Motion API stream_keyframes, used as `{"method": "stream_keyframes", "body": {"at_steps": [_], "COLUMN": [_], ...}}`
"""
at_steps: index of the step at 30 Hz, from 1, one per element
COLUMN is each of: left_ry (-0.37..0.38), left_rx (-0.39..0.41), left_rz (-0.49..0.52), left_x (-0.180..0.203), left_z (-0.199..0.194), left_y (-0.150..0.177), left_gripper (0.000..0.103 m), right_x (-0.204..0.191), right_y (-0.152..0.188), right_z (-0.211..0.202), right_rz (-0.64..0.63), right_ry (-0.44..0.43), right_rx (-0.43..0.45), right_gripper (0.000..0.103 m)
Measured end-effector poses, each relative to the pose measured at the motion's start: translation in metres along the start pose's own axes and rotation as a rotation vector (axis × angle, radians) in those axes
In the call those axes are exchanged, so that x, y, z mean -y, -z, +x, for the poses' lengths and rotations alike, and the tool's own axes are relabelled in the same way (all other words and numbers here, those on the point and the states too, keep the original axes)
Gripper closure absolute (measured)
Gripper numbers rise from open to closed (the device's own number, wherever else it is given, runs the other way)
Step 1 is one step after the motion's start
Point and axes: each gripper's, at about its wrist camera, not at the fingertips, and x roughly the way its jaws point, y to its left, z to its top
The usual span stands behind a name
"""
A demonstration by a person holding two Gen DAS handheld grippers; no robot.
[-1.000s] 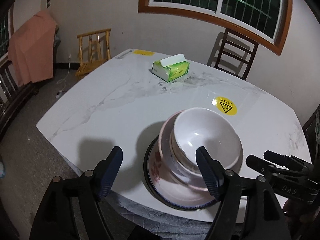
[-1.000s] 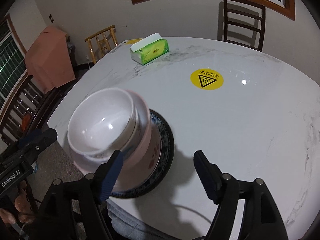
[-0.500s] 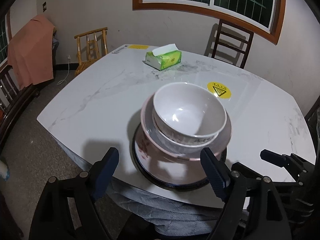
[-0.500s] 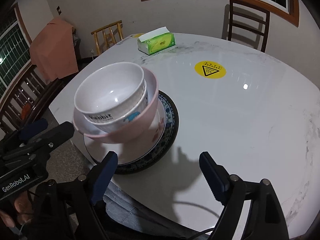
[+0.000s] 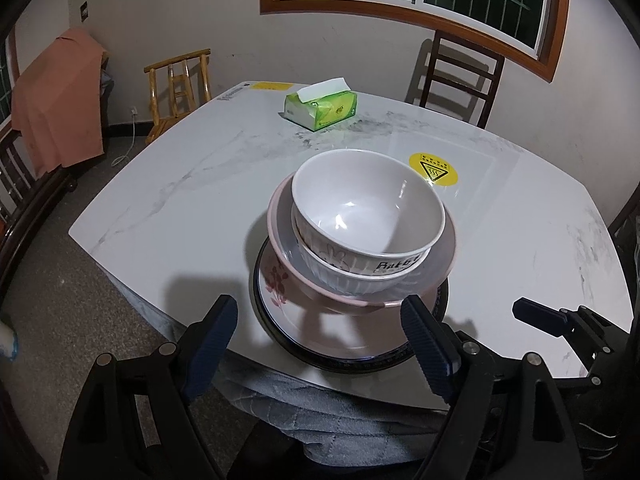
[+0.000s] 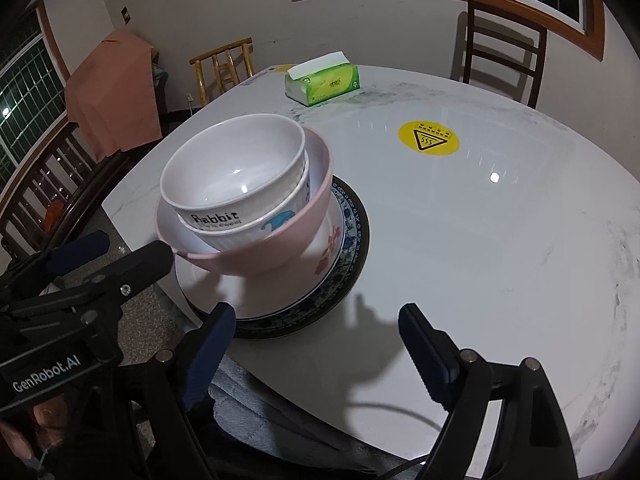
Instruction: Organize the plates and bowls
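Note:
A stack stands at the near edge of the white marble table (image 5: 192, 184). A white "Rabbit" bowl (image 5: 368, 208) sits in a ribbed white bowl (image 5: 352, 280), which sits in a pink bowl (image 5: 288, 264), on a flowered white plate (image 5: 276, 304) over a dark blue-rimmed plate (image 5: 360, 362). The stack also shows in the right wrist view: white bowl (image 6: 236, 172), pink bowl (image 6: 280, 248), dark-rimmed plate (image 6: 356, 248). My left gripper (image 5: 320, 344) is open and empty, just short of the stack. My right gripper (image 6: 316, 348) is open and empty, to the stack's right.
A green tissue box (image 5: 320, 108) lies at the table's far side, with a yellow warning sticker (image 5: 434, 168) right of the stack. Wooden chairs (image 5: 460, 72) stand around the table. An orange cloth (image 5: 56, 100) hangs at the left. The table's near edge lies under both grippers.
Both grippers have drawn back from the stack and risen; the stack now sits farther from the fingers. The bowls and plates have stayed in place.

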Motion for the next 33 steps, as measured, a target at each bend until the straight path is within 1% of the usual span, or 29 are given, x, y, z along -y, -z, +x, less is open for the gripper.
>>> {"method": "stream_keyframes", "body": {"at_steps": [19, 29, 33], "left_ry": [0.017, 0.004, 0.019], "left_rx": [0.0, 0.005, 0.007], "left_rz": [0.013, 0.017, 0.018], "left_x": [0.0045, 0.0053, 0.0054], "left_z": [-0.0014, -0.0016, -0.003], "left_y": [0.0, 0.0, -0.0003], "left_gripper": [0.022, 0.022, 0.022], "right_x": [-0.0013, -0.0025, -0.0036], "right_y": [0.0016, 0.0023, 0.0028], "right_z": [0.0007, 0.0016, 0.0018], "right_rz": [0.006, 0.007, 0.004], "right_ry": [-0.003, -0.008, -0.008], "right_rx": [-0.012, -0.019, -0.02], "right_gripper": [0.017, 0.017, 0.017]}}
